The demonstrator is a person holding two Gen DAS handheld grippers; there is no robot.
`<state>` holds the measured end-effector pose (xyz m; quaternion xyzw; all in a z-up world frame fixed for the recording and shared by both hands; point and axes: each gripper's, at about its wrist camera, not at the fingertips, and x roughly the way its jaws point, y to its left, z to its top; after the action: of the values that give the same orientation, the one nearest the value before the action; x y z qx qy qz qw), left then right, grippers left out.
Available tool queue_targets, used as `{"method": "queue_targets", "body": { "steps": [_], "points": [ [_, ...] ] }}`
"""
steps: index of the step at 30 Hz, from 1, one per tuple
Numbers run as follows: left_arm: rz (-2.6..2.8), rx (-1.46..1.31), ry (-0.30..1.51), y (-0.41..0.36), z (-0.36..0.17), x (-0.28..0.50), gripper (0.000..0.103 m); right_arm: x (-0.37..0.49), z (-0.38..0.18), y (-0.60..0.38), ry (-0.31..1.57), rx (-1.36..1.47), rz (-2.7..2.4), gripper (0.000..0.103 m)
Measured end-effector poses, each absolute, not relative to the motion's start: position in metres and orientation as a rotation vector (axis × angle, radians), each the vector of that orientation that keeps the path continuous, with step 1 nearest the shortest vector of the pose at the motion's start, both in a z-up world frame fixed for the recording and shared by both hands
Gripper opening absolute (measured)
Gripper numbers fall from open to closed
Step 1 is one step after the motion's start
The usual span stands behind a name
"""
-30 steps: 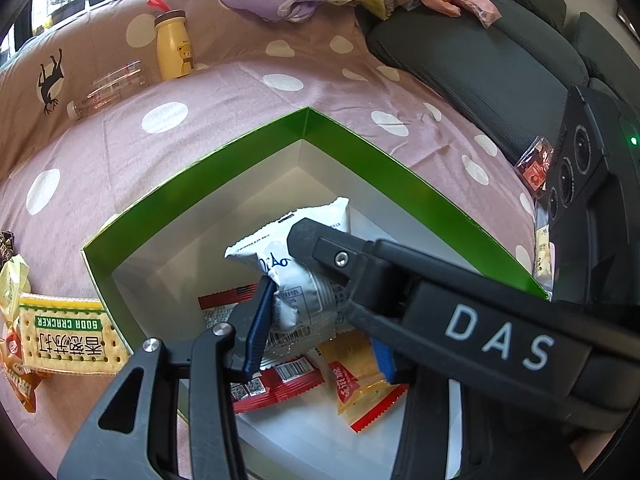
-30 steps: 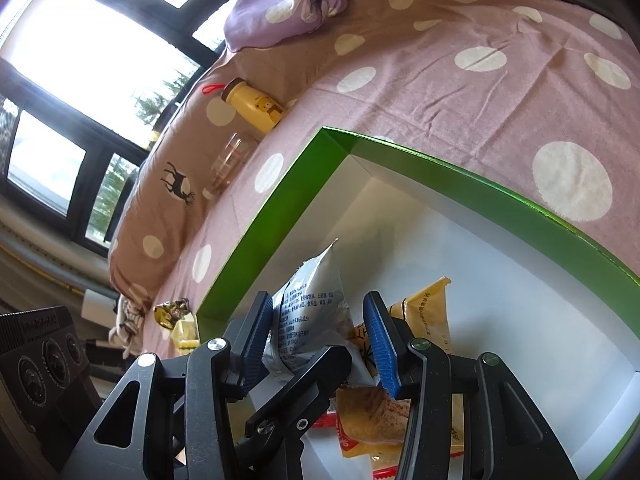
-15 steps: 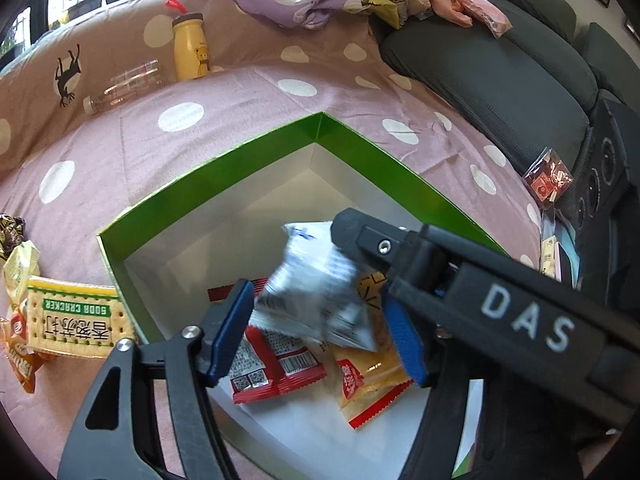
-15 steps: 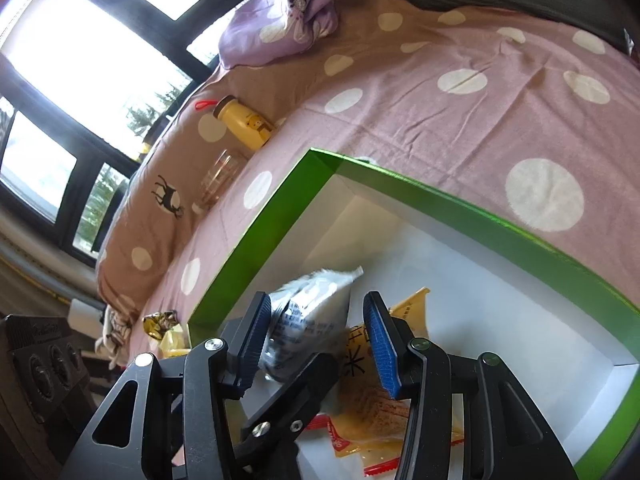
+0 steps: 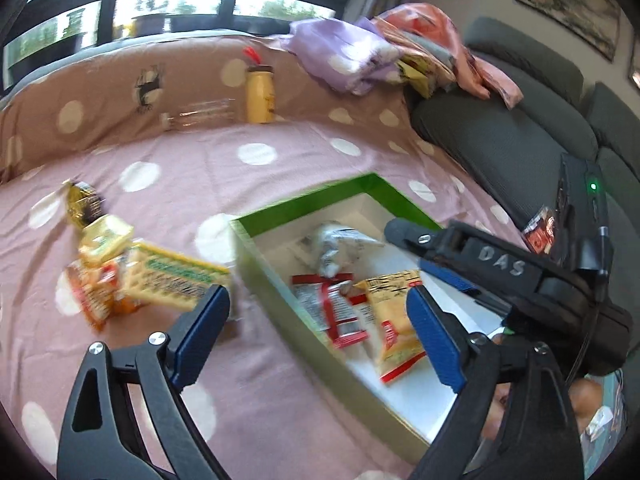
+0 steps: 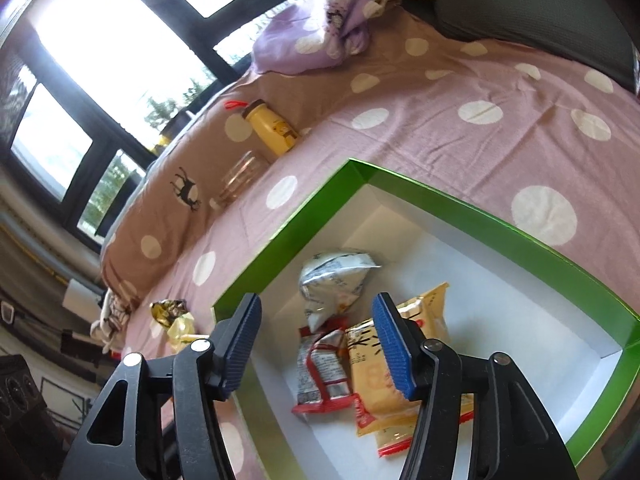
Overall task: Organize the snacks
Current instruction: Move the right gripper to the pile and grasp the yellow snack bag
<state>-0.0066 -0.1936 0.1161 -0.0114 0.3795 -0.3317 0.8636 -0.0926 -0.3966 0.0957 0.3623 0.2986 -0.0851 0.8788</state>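
Note:
A green box (image 5: 280, 280) (image 6: 480, 208) with a white inside lies on the dotted pink cover. In it lie a silver-white snack bag (image 5: 340, 244) (image 6: 336, 276), a red packet (image 5: 332, 308) (image 6: 320, 368) and a yellow packet (image 5: 396, 320) (image 6: 380, 376). My left gripper (image 5: 316, 328) is open and empty above the box's left wall. My right gripper (image 6: 316, 344) is open and empty over the box; its body shows in the left wrist view (image 5: 500, 268). A yellow cracker pack (image 5: 172, 280) and several small snacks (image 5: 96, 240) lie left of the box.
A yellow bottle (image 5: 260, 92) (image 6: 272, 132) and a clear bottle (image 5: 200, 114) (image 6: 240, 176) lie at the back. Purple cloth (image 5: 344, 56) (image 6: 320, 28) is heaped by the grey sofa cushions (image 5: 500, 140). A red packet (image 5: 540, 232) lies at the right.
The left gripper opened and let go of the silver-white bag, which dropped into the box. The left gripper drew back and swung left; the right gripper rose a little.

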Motion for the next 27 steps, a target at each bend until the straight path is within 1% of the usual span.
{"method": "queue_targets", "body": {
  "steps": [1,2,3,4,7,12,19,23,27],
  "points": [
    [-0.666,-0.039,0.794,-0.181,0.117,-0.007,0.098,-0.093,0.098,-0.393,0.618,0.747,-0.165,0.068],
    [-0.626,-0.055,0.789,-0.165,0.117,-0.007,0.1,-0.093,0.102,-0.388,0.612,0.737,-0.149,0.07],
    [-0.597,-0.066,0.783,-0.154,0.117,-0.008,0.102,-0.091,0.105,-0.383,0.608,0.725,-0.135,0.075],
    [-0.554,-0.077,0.777,-0.138,0.117,-0.008,0.102,-0.09,0.108,-0.378,0.606,0.713,-0.123,0.079],
    [-0.423,-0.117,0.781,-0.092,0.113,-0.008,0.102,-0.084,0.117,-0.357,0.606,0.664,-0.068,0.082],
    [-0.28,-0.271,0.808,-0.02,0.094,-0.008,0.102,-0.071,0.12,-0.317,0.65,0.572,0.017,0.085],
    [-0.155,-0.4,0.824,0.034,0.077,-0.002,0.102,-0.041,0.123,-0.261,0.751,0.441,0.109,0.085],
    [-0.098,-0.402,0.823,0.045,0.073,0.002,0.102,0.001,0.135,-0.219,0.811,0.358,0.138,0.085],
    [-0.04,-0.427,0.864,0.059,0.065,0.007,0.102,0.069,0.139,-0.181,0.892,0.325,0.198,0.085]
  ]
}}
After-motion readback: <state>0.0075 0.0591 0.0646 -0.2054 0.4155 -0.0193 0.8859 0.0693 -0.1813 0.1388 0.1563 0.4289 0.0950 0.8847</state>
